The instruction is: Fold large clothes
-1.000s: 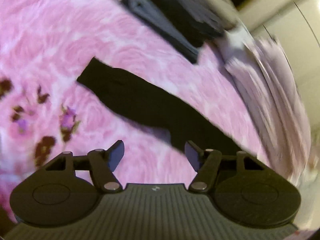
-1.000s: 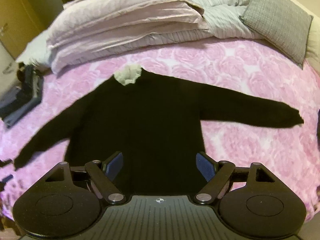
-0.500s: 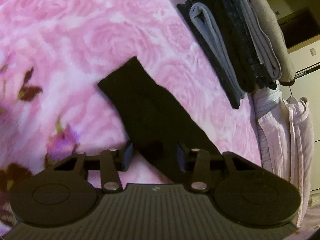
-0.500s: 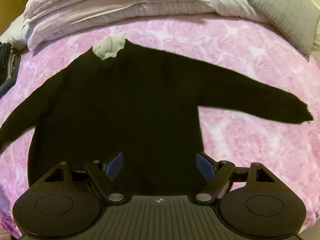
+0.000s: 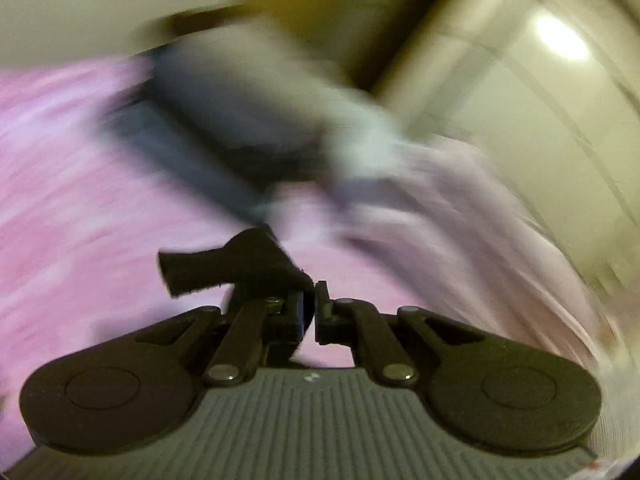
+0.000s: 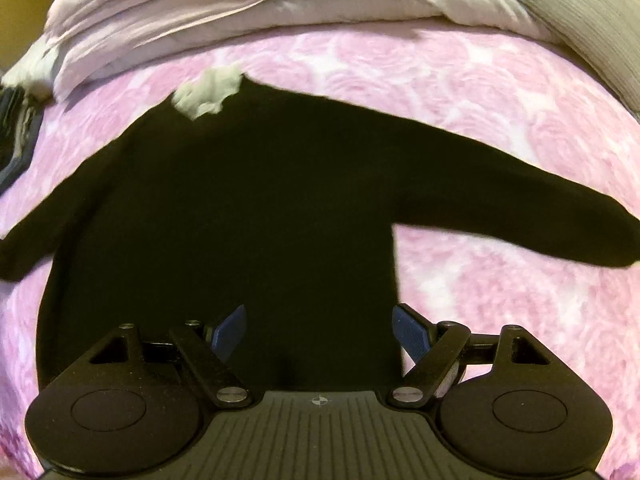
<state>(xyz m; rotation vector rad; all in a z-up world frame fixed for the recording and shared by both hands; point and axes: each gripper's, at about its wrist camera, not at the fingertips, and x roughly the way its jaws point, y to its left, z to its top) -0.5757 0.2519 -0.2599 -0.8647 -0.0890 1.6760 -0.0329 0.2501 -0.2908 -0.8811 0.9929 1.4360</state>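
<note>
- Black long-sleeved knit sweater [image 6: 240, 216] with a pale collar lies flat and spread on the pink rose-pattern bedspread [image 6: 460, 92], right sleeve stretched out sideways.
- Left gripper [image 5: 308, 312]: jaws have just closed, clamped on the sweater's black sleeve cuff [image 5: 236, 264], cuff bunched above the fingers, lifted off the bedspread.
- Right gripper [image 6: 320, 332]: jaws wide apart, hanging over the sweater's lower body, nothing between the blue pads [image 6: 230, 332].
- Folded pale pink duvet [image 6: 224, 12] and grey knit cushion [image 6: 592, 36] beyond the collar.
- Left view heavily blurred; dark folded clothes stack [image 5: 224, 120] only roughly visible.

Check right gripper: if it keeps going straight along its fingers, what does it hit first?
Most likely the black sweater: its body fills the gap ahead of the open right gripper. Depth is unclear, but nothing shows in between.
</note>
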